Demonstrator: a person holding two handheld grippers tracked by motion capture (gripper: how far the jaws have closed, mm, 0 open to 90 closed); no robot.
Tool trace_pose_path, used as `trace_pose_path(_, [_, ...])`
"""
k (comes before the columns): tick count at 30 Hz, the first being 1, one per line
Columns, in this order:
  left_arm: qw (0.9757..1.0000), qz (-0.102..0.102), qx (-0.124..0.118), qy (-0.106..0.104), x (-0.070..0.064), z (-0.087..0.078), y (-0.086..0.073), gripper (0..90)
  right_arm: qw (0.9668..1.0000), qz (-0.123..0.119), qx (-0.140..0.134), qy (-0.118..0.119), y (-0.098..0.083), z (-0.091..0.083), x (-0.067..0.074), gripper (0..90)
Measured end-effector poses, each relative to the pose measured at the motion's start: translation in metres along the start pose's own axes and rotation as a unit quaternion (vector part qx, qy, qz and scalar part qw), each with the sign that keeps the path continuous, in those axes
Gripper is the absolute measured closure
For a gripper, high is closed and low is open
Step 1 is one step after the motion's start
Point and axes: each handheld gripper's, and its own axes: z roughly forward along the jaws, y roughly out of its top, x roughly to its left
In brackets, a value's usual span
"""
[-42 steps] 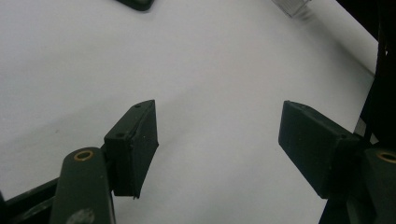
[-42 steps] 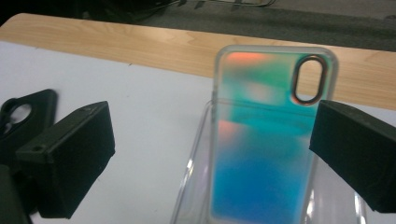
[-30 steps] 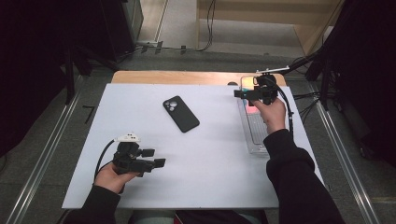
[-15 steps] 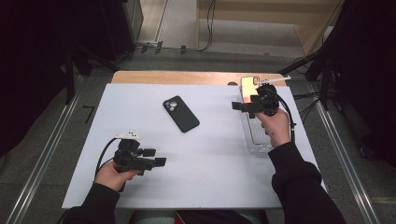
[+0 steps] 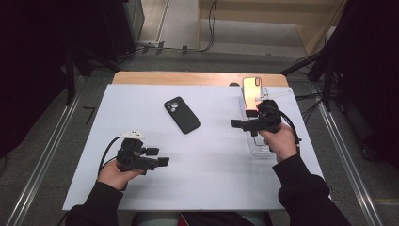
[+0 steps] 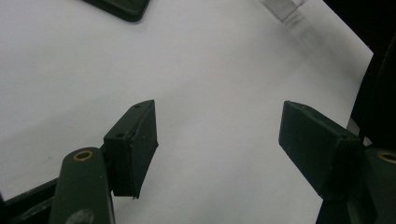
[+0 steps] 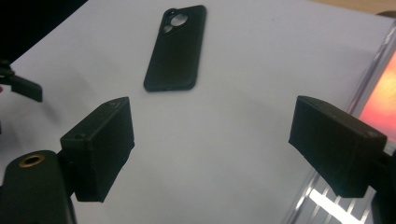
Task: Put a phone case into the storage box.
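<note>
Both grippers over the white table, nothing held

High view: left gripper [image 5: 157, 157] low near the front, right gripper [image 5: 240, 124] beside the clear tray [image 5: 259, 147], black case [image 5: 182, 114] flat between, well apart. Left gripper view: jaws wide, bare table [image 6: 210, 70]. Right gripper view: jaws just been closing, gaping on nothing, case [image 7: 175, 48] ahead.

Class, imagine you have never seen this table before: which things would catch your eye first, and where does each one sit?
First, the glowing orange-pink phone at the far right of the white table, in a clear plastic tray. Next, the black phone case lying flat and alone near the table's middle, camera holes up. Then the two black hand-held grippers: the left gripper near the front left, the right gripper beside the tray, both with open, empty jaws.
</note>
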Motion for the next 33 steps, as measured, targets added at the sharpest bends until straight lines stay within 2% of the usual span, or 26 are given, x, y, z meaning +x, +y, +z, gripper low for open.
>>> trace_pose_path(11, [0.9999, 0.011, 0.001, -0.011, -0.004, 0.001, 0.004, 28.2, 0.999, -0.026, 0.005, 0.035, -0.031, -0.013, 0.026, 12.3])
trace_pose_path(16, [0.9995, 0.021, 0.003, -0.022, -0.009, 0.002, 0.004, 28.2, 0.9983, -0.025, 0.012, 0.051, -0.044, -0.015, 0.03, 12.3])
trace_pose_path(19, [0.9992, 0.027, 0.002, -0.031, -0.011, 0.002, 0.004, 28.2, 0.9976, -0.036, 0.016, 0.057, -0.056, -0.016, 0.034, 12.3])
trace_pose_path(30, [0.9986, 0.037, 0.002, -0.037, -0.012, -0.001, -0.003, 28.2, 0.9963, -0.046, 0.02, 0.071, -0.08, -0.019, 0.04, 12.3])
trace_pose_path(33, [0.9986, 0.037, 0.002, -0.037, -0.013, -0.003, -0.004, 28.2, 0.9964, -0.047, 0.024, 0.067, -0.088, -0.02, 0.04, 12.3])
